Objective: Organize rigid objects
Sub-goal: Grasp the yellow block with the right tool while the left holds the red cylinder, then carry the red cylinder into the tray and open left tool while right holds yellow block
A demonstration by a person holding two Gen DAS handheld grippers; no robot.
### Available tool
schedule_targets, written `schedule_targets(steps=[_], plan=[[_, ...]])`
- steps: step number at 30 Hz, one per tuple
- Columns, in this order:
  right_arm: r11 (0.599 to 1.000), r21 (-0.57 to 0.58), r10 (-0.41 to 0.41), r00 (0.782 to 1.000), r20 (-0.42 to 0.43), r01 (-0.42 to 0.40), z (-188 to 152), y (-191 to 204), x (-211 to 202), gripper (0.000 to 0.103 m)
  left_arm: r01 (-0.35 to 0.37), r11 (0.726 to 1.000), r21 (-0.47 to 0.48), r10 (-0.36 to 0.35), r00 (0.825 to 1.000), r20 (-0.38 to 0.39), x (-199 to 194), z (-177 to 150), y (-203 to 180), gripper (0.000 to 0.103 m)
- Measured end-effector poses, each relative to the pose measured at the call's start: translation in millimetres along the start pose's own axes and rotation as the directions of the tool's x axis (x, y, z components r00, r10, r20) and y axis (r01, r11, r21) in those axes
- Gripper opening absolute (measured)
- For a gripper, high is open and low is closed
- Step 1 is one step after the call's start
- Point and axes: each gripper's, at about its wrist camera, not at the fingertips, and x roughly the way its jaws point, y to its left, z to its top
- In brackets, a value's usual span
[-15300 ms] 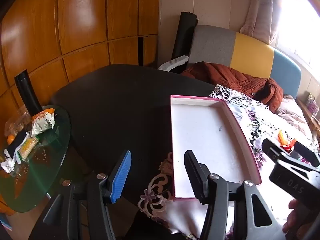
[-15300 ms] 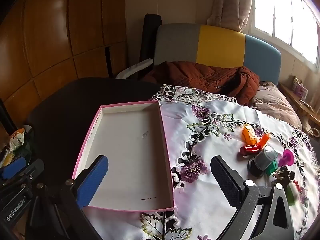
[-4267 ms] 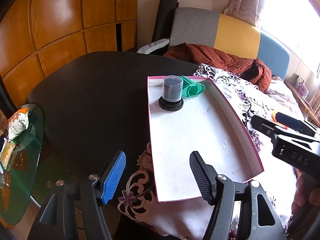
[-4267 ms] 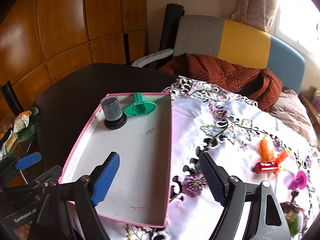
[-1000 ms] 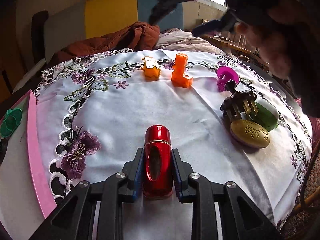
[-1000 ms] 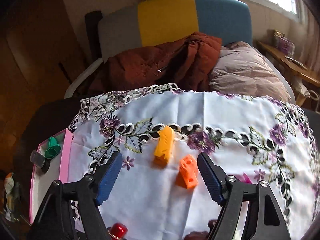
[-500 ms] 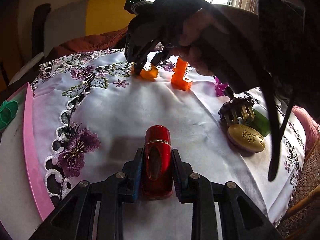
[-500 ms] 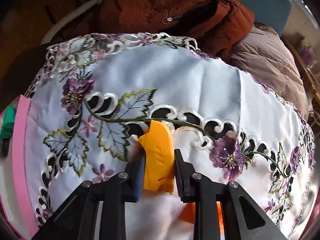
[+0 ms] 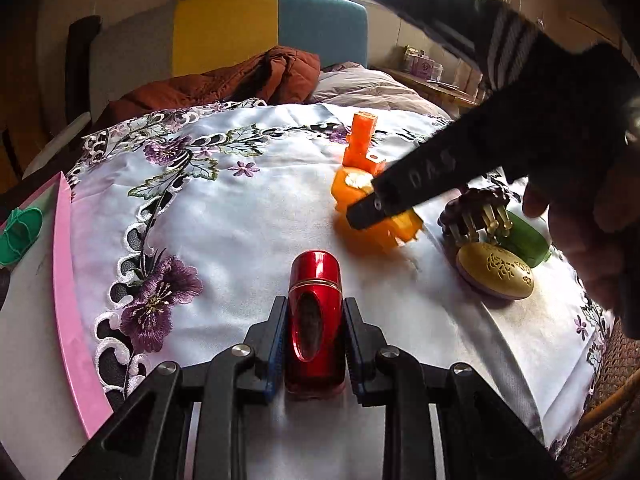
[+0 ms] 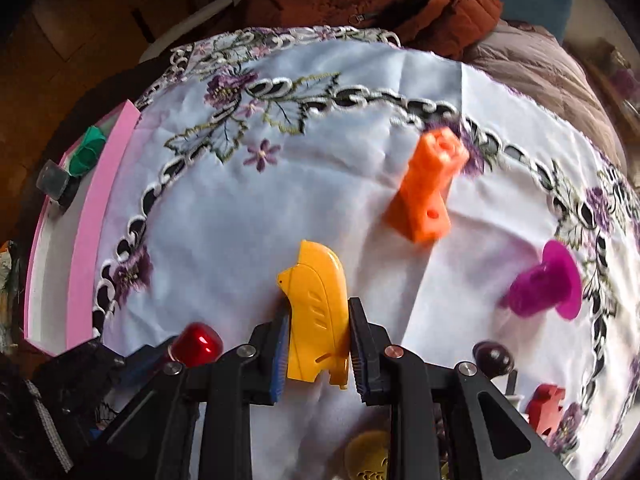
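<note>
My left gripper [image 9: 316, 344] is shut on a shiny red capsule-shaped object [image 9: 316, 312] just above the embroidered white cloth [image 9: 240, 224]. My right gripper [image 10: 318, 344] is shut on a yellow plastic piece [image 10: 318, 312] and holds it over the cloth; in the left wrist view that piece [image 9: 380, 224] shows past the red object under the right gripper's black finger. The red object's tip [image 10: 198, 344] shows low left in the right wrist view. The pink-rimmed white tray [image 9: 64, 264] lies at the left, holding a green piece [image 10: 86, 150] and a dark grey cylinder [image 10: 54, 182].
On the cloth lie an orange L-shaped block [image 10: 430, 192], a magenta spool [image 10: 548, 280], a gold oval case [image 9: 496, 272], a dark brown claw clip [image 9: 476, 212], a green object [image 9: 524, 236] and a small red piece [image 10: 546, 404]. A rust jacket [image 9: 224, 84] lies on the sofa behind.
My right gripper has lifted the yellow piece and carried it back toward me and toward the red object. My left gripper still holds the red object in much the same spot.
</note>
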Motion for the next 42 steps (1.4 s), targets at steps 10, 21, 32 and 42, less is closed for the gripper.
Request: schedule_targets(steps=[10, 21, 32, 42], plan=[[1.000, -0.006, -0.001, 0.995, 0.101, 0.001, -14.8, -0.7, 1.5, 0.028, -0.027, 0.999, 0.025, 0.027, 1.000, -0.001, -0.5, -2.0, -2.2, 0.026], [0.987, -0.140, -0.065, 0.987, 0.145, 0.085, -15.8, 15.8, 5.2, 0.027, -0.028, 0.999, -0.030, 0.026, 0.999, -0.044, -11.2, 3.3, 3.9, 0.026], [0.977, -0.173, -0.097, 0.980, 0.176, 0.127, -19.3, 21.7, 5.7, 0.027, -0.097, 0.979, -0.180, 0.111, 0.992, 0.066, -86.5, 21.5, 57.2, 0.026], [0.972, -0.183, -0.113, 0.976, 0.186, 0.148, -20.8, 24.0, 5.8, 0.027, -0.287, 0.886, -0.365, 0.309, 0.951, 0.001, -130.6, -6.6, 159.1, 0.026]])
